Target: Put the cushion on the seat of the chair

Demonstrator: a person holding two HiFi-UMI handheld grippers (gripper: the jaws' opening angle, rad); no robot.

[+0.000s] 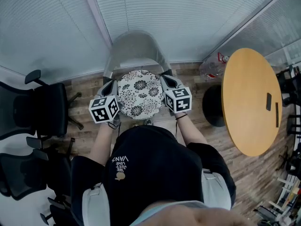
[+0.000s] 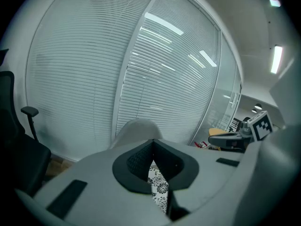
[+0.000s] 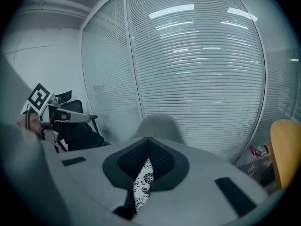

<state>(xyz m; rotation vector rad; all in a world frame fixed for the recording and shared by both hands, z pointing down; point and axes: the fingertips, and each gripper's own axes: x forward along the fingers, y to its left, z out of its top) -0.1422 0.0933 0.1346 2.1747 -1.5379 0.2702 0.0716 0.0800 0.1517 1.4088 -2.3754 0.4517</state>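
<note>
The left gripper (image 1: pixel 112 86) and right gripper (image 1: pixel 167 82) each have their jaws closed on the rim of the round floral cushion (image 1: pixel 140 94). The left one is at the cushion's left edge and the right one at its right edge. In each gripper view a strip of the black-and-white fabric is pinched between the dark pads. Gripping opposite edges likely keeps the soft disc spread flat and level rather than folding, which would suit laying it down whole.

The cushion hangs between the two grippers, straight in front of the person and over the grey shell chair (image 1: pixel 136 44). The chair's curved back rises just beyond the jaw tips.

No true container is in view. The nearest thing to one is the chair's seat, which lies under the cushion and is hidden by it. From here I cannot tell whether the cushion touches the seat or anything lies on it. A round wooden table (image 1: pixel 249 98) stands well off to the right gripper's outer side.
</note>
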